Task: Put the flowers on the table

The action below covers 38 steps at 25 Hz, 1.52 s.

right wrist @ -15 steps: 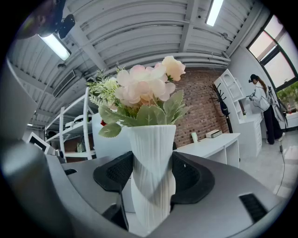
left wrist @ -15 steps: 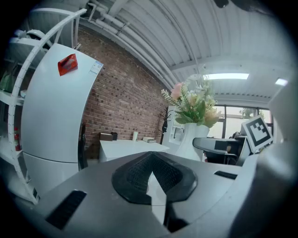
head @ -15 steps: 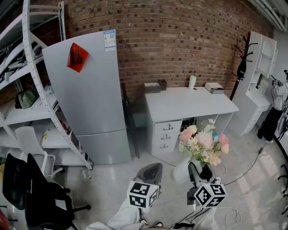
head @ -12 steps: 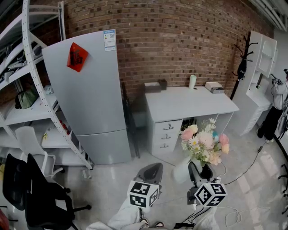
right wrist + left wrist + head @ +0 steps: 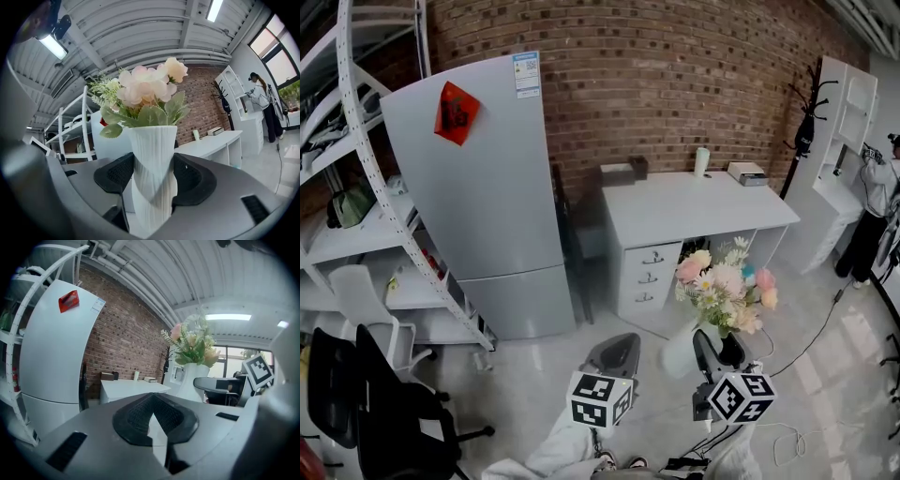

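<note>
Right gripper view: right gripper (image 5: 152,180) clamped on upright white vase (image 5: 151,150) of flowers (image 5: 145,86) | left gripper (image 5: 153,420) pressed together, empty | head view: table (image 5: 675,211) straight ahead of vase, well apart; right side nearer.

Grey two-door fridge (image 5: 478,187) upright against brick wall (image 5: 675,84); red sticker (image 5: 456,112) high on its upper door. White shelving rack (image 5: 347,239) just left of it. Black office chair (image 5: 366,403) lower left, white chair (image 5: 356,295) behind it. Black coat rack (image 5: 804,122) far right, beside white shelf unit (image 5: 848,112); a person (image 5: 872,206) stands there. Cable (image 5: 811,339) trails on floor (image 5: 534,375).
</note>
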Each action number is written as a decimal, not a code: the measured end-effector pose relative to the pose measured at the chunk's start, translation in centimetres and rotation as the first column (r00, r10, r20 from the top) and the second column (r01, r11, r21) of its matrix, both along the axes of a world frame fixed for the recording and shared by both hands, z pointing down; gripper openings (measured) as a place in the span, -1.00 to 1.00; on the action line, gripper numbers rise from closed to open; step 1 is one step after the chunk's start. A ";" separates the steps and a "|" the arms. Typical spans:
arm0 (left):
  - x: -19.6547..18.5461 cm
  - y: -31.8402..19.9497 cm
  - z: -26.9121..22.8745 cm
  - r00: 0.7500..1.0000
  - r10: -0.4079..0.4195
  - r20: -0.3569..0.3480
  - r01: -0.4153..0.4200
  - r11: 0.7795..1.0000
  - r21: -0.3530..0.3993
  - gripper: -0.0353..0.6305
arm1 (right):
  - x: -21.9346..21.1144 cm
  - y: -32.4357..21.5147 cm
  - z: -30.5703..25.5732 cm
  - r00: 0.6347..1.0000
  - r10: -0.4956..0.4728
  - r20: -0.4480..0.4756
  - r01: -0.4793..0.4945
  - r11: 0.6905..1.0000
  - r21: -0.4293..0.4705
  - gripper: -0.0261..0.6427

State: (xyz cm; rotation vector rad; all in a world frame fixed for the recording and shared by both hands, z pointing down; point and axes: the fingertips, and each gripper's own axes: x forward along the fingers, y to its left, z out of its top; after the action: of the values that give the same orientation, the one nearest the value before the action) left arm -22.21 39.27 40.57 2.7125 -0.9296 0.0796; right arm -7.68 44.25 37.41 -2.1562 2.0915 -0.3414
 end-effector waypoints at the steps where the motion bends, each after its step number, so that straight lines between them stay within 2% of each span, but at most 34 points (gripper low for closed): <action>1: -0.2 -0.3 0.0 1.000 0.002 0.000 -0.002 1.000 0.002 -0.88 | -0.2 -0.3 0.0 1.000 0.002 -0.003 -0.002 1.000 0.001 -0.14; 10: -1.3 -3.0 0.5 1.000 0.019 0.008 -0.019 1.000 0.000 -0.88 | -0.7 -2.3 0.5 0.999 0.047 -0.027 -0.048 0.999 -0.022 -0.14; 20: 0.7 -7.2 1.9 0.999 0.028 0.024 -0.028 1.000 -0.013 -0.88 | 3.3 -5.8 1.6 0.995 0.095 -0.007 -0.095 0.995 -0.038 -0.14; 27: 4.6 -12.2 1.9 0.999 0.030 0.046 -0.030 0.999 -0.011 -0.88 | 7.5 -11.0 1.7 0.995 0.094 0.039 -0.093 0.995 -0.022 -0.14; 38: 13.8 -21.0 0.0 0.999 0.021 0.037 -0.022 1.000 0.018 -0.88 | 16.7 -19.2 0.2 0.996 0.089 0.013 -0.089 0.996 0.008 -0.14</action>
State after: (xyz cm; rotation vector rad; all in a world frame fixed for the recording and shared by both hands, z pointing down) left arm -8.40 18.31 40.60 2.7472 -0.9162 0.1254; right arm 9.02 25.02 37.62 -2.2281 1.9789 -0.3356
